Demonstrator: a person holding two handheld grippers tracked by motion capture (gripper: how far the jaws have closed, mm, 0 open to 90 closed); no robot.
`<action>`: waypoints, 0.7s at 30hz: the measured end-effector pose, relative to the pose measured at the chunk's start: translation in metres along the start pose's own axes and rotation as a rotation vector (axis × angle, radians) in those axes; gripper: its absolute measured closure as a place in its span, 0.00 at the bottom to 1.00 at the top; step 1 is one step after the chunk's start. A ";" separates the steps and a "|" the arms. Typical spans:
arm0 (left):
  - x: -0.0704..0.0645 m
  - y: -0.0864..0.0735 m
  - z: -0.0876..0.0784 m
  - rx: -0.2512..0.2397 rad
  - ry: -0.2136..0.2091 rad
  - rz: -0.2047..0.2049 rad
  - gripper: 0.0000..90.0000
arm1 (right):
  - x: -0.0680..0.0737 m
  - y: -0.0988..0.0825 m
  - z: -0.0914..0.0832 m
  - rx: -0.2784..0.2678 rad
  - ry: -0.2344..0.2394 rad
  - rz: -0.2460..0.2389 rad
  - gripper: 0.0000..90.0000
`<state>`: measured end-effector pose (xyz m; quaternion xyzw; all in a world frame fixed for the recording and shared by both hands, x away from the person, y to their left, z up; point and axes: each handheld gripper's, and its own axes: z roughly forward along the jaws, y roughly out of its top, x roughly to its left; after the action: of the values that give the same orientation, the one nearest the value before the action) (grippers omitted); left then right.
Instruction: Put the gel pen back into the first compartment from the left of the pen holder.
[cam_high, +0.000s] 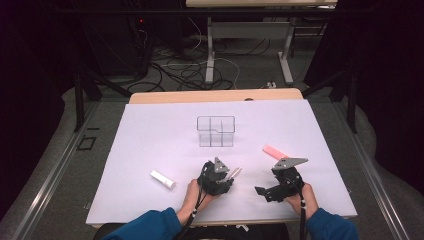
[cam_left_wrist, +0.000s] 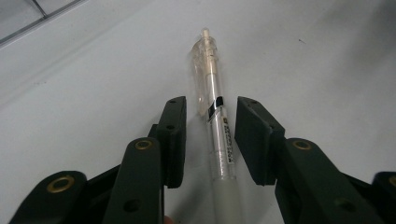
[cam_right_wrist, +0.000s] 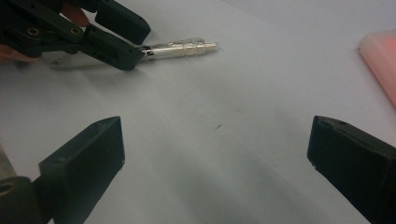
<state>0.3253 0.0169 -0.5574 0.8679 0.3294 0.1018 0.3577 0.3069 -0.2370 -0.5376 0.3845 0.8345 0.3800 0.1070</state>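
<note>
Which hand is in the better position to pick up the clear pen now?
The left. The left gripper already has its fingers on both sides of the clear pen. The right gripper is open over bare paper, beside the pen.

a wooden table (cam_high: 165, 96) carries a big white sheet (cam_high: 150, 150). at its centre stands a clear divided box (cam_high: 215, 131). a clear pen (cam_high: 235, 173) lies at 6 o'clock, a white tube (cam_high: 163, 179) at 8, a pink bar (cam_high: 274, 151) at 4.

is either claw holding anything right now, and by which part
Nothing held yet: the left claw straddles the clear pen mid-barrel, pads not touching; the right claw is open.
</note>
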 end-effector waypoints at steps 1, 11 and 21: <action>0.000 0.000 0.000 0.001 0.003 0.003 0.74 | 0.000 0.000 0.000 -0.002 -0.001 0.003 0.04; -0.005 -0.003 0.001 -0.010 0.013 0.024 0.84 | 0.000 0.000 0.001 -0.009 0.014 -0.011 0.04; -0.009 -0.005 0.001 -0.028 0.027 0.055 0.88 | 0.001 0.000 0.000 0.013 0.013 -0.005 0.05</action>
<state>0.3164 0.0138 -0.5612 0.8701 0.3087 0.1277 0.3625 0.3063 -0.2361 -0.5369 0.3805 0.8385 0.3770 0.0999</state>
